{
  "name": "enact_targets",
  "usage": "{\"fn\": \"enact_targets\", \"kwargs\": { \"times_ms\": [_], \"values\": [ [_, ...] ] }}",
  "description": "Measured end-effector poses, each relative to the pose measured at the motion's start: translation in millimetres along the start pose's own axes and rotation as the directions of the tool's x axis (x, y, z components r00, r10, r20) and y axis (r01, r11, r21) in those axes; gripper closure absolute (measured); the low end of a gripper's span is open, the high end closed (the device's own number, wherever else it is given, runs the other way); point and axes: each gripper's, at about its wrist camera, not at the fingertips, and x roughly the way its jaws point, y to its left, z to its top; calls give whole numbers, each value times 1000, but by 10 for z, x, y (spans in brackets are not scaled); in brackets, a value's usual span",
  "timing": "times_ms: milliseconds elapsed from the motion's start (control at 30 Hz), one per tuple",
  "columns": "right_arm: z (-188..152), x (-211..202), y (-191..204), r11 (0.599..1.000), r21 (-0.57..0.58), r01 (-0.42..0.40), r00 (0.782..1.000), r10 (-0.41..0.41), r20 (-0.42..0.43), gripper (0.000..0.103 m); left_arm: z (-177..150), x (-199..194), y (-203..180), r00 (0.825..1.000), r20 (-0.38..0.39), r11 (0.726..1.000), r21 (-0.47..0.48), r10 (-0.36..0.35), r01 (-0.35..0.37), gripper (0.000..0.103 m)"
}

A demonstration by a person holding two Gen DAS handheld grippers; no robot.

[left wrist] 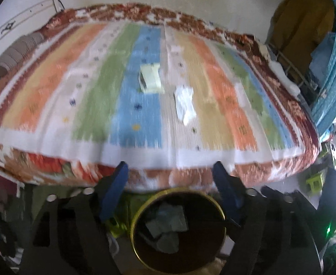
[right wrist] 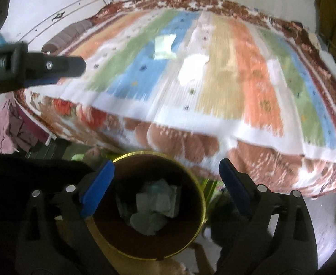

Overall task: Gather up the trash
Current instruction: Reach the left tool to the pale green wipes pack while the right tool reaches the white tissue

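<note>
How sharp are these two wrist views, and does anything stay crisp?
Left wrist view: bedspread and paper scraps smeared by motion blur, fisheye bulge; bin interior dark. Right wrist view: same streaking on the bedspread; right gripper fingers reasonably crisp, crumpled paper dim but readable.

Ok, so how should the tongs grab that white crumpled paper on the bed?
Probably from above, pinching the bunched ridge in the middle of the white crumpled paper. It lies loose on the striped bedspread, and its flat edges would be hard to get under, while the raised folds give something to squeeze. The view is blurred, so this is a guess.
</note>
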Motion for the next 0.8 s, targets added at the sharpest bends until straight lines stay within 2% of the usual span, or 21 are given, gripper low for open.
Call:
{"fn": "enact_targets", "kwargs": {
  "times_ms": [33,100,200,367,467,633,800],
  "values": [
    [48,-10,-9,1000,-3,7,1000,-7,15,9,78,-20,18,1000,27,1000,-3,3,-3,12],
    [144,-10,-27,1000,-8,24,999,-24,39,9,204,-48,54,997,74,1000,-15,13,-12,6],
    [280,7,-40,999,-17,40,997,-38,66,9,377,-23,73,994,106,999,-20,36,-35,6],
    [510,97,-101,998,-8,68,993,-66,99,9,592,161,169,992,103,997,-45,67,-62,6],
    [580,175,-131,998,2,57,994,-57,96,9,676,279,268,994,94,996,-80,53,-45,6],
    [684,360,-163,998,6,55,995,-55,84,9,778,462,298,990,122,997,-49,73,-68,6],
    [784,550,-264,999,31,37,995,-40,86,9,897,706,333,994,101,999,-42,39,-35,6]
  ]
}}
